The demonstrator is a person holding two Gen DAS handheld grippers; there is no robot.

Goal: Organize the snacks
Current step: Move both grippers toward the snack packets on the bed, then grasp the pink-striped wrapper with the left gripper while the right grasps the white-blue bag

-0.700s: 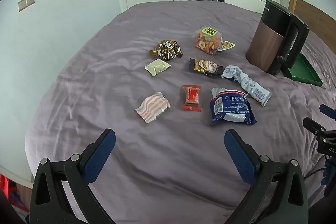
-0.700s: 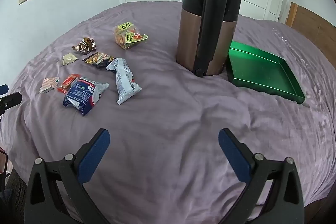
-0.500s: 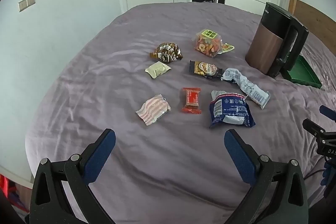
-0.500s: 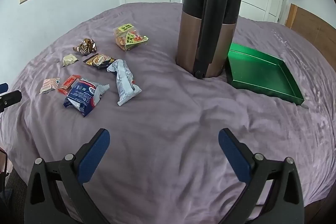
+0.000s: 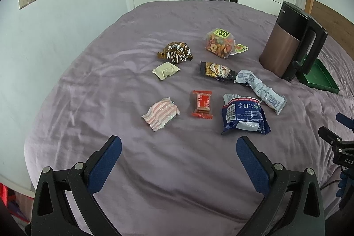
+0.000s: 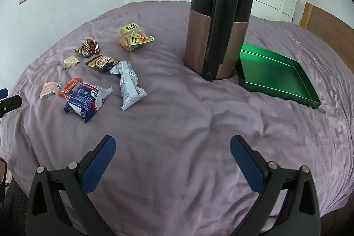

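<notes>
Several snack packets lie scattered on a purple bed: a striped pink wrapper (image 5: 161,114), a red bar (image 5: 201,104), a blue bag (image 5: 243,116), a long white bag (image 5: 261,90), a dark nut packet (image 5: 216,70), a brown wrapper (image 5: 176,52), a pale square packet (image 5: 166,70) and a clear dried-fruit bag (image 5: 219,43). My left gripper (image 5: 178,148) hangs open above the bed, short of the striped wrapper and blue bag. Right of the snacks, my right gripper (image 6: 172,147) stands open over bare sheet. A green tray (image 6: 294,63) sits at the right.
A tall copper-and-black kettle (image 6: 219,28) stands between the snacks and the green tray, touching the tray's left rim. The bed's near edge runs just below both grippers. A white door and an open wardrobe lie beyond the bed.
Both views have shifted slightly, so the snacks, kettle and tray sit a little lower in frame. Nothing on the bed has moved and both grippers stay wide apart.
</notes>
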